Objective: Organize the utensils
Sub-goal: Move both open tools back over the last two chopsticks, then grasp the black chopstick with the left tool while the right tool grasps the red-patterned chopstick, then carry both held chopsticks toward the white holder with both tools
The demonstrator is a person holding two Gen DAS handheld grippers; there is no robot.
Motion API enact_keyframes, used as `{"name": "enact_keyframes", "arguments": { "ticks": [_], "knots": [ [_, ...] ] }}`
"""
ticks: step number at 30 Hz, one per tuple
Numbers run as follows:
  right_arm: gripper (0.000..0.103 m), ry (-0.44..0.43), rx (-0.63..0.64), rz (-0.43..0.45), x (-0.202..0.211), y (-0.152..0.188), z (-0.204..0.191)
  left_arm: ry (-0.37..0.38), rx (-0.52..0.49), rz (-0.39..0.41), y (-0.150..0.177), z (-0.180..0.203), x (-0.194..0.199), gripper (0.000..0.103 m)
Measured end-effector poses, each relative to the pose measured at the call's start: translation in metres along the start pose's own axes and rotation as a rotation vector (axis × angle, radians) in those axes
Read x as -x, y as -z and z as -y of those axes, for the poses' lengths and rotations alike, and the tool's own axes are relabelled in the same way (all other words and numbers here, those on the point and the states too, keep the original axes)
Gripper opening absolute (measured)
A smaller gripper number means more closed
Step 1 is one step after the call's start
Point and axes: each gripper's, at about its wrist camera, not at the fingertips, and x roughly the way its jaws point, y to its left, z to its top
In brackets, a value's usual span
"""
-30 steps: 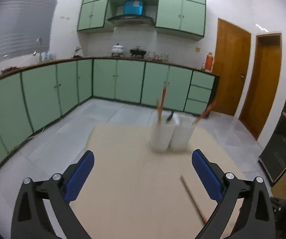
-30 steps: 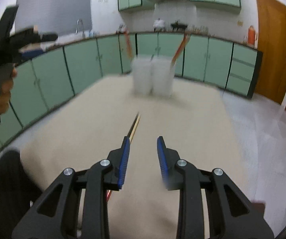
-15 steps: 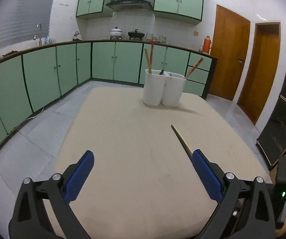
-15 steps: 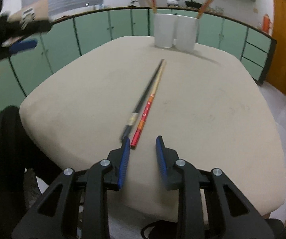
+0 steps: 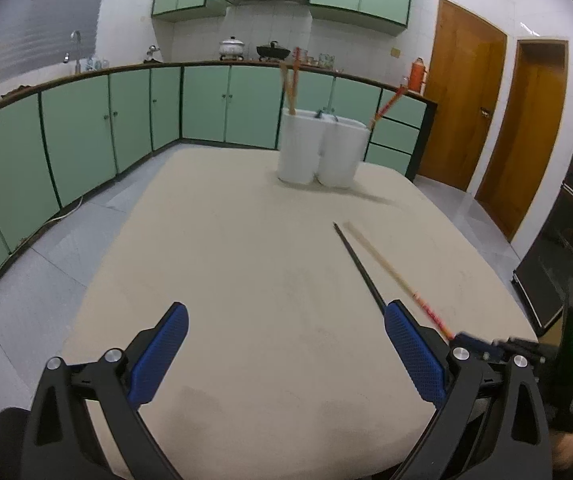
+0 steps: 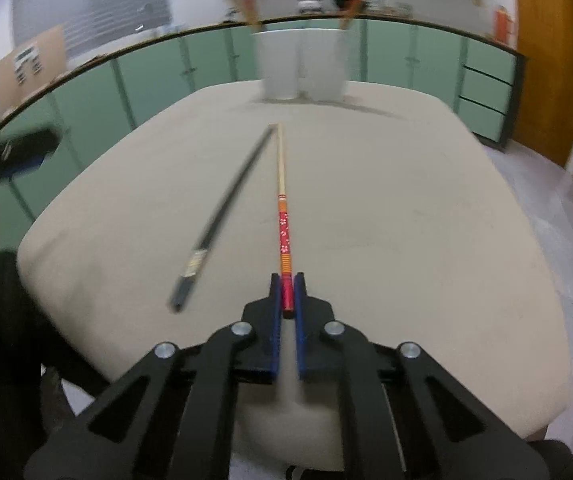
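Gripping the red chopstick point(image 6: 283, 220) by its butt, the right gripper point(image 6: 285, 280) frees the tip for potting; the left gripper point(image 5: 284, 330) waits wide.

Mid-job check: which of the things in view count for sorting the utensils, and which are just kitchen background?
For the job:
- red-handled chopstick, clamped in the right gripper
- black chopstick, loose on the table
- two white holders with chopsticks in them
- left gripper, open and empty

Just lying about:
- white pot
- black wok
- orange thermos
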Motion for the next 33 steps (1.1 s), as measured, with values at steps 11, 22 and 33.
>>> {"name": "enact_keyframes", "arguments": {
  "ticks": [11, 22, 33],
  "knots": [
    [0.005, 0.023, -0.082, 0.019, 0.010, 0.007, 0.027, 0.083, -0.098, -0.083, 0.041, 0.074, -0.045, 0.075],
    [0.005, 0.004, -0.032, 0.010, 0.000, -0.001, 0.012, 0.028, -0.142, -0.070, 0.049, 0.079, -0.063, 0.007],
    [0.009, -0.012, -0.017, 0.016, -0.002, -0.002, -0.004, -0.112, -0.083, -0.046, 0.049, 0.051, -0.053, 0.007]
  ]
}}
